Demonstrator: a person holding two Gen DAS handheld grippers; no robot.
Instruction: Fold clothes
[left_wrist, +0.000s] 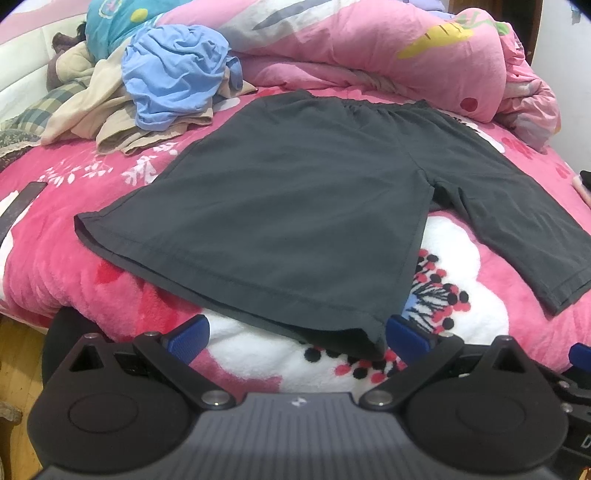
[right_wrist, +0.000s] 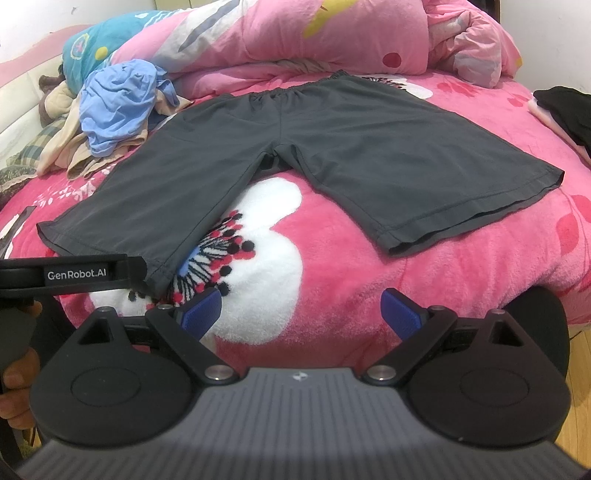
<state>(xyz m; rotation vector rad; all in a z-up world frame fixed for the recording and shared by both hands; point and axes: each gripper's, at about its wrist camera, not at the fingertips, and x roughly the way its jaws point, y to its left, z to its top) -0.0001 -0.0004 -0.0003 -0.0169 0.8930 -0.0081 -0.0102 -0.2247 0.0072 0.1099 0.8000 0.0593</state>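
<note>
Far out at ten o'clock: a heap of beige clothes (left_wrist: 110, 122) with a crumpled blue garment (left_wrist: 173, 79) on top, lying on the bed (left_wrist: 48, 258) against the rolled pink duvet (left_wrist: 369, 48). Dead centre, dark grey shorts (left_wrist: 295, 206) spread flat on the pink floral blanket, waistband away at twelve o'clock, both legs fanned toward the cameras. Down at six o'clock in the left wrist view, left hand-held gripper (left_wrist: 297, 338) spread wide, blue pads either side of the near leg's hem corner, nothing pinched. Over to the right wrist view: same left tool's black body poking in at nine o'clock, a person's hand (right_wrist: 16, 380) around its grip. Right hand-held gripper (right_wrist: 301, 314) also gaping wide, empty, hovering over the white flower print, between the two legs and short of the hems. Out at two o'clock, a dark folded item (right_wrist: 569, 110) near the bed's edge.
</note>
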